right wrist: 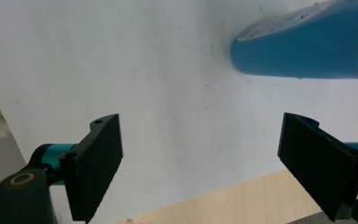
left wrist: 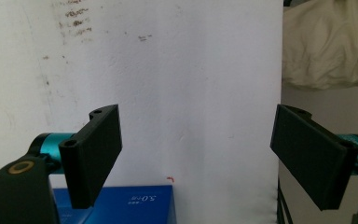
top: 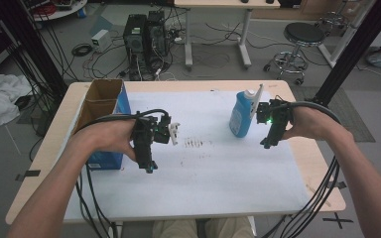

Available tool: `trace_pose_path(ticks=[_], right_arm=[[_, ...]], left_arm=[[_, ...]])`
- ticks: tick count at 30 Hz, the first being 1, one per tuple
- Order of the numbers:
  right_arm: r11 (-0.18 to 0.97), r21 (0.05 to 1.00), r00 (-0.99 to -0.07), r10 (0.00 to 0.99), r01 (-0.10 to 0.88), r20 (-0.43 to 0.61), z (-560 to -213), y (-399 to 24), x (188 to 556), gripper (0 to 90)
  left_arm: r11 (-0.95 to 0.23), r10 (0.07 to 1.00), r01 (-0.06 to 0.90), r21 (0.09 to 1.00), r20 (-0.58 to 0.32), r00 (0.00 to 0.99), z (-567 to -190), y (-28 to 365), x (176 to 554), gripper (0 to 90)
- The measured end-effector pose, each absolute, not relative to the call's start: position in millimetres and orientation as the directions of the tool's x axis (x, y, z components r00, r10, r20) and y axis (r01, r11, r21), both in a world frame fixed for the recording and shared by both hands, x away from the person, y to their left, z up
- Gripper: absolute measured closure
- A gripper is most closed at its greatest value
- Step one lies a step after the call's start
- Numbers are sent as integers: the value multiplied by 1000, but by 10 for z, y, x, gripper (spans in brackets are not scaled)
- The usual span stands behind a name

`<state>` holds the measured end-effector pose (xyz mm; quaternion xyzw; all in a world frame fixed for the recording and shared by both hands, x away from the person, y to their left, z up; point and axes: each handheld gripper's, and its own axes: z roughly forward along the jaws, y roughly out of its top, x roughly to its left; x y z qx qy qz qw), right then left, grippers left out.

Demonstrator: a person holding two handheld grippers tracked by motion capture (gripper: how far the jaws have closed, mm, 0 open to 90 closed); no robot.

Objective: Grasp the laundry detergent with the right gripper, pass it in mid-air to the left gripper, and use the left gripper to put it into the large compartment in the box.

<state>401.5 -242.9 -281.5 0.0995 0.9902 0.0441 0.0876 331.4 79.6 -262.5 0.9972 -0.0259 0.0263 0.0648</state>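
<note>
A blue bottle with a white cap stands upright on the white sheet at the right of the table. My right gripper hovers just right of it, open and empty. In the right gripper view the blue bottle lies across the top right, beyond the open right gripper. My left gripper hangs over the sheet beside a blue box with an open cardboard top. The left gripper is wide open over bare sheet, with the blue box at the bottom edge.
Dark smudges mark the sheet between the grippers. The wooden table shows past the sheet's right edge, and its edge runs under the right jaws. Cables trail off the near edge. Computer towers and a stool stand beyond the table.
</note>
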Motion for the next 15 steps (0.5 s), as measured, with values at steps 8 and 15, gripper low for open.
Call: trace_pose_path(ticks=[8, 15], right_arm=[[947, 87, -934, 319, 308, -163, -2851, -2437, 4040, 130], [881, 98, -871, 472, 462, -138, -2835, -2491, 4093, 130]], left_arm=[[-990, -55, -62, 127, 59, 997, -2617, 792, 3266, 166], [-989, -55, -63, 132, 63, 996, -2614, 789, 3249, 166]])
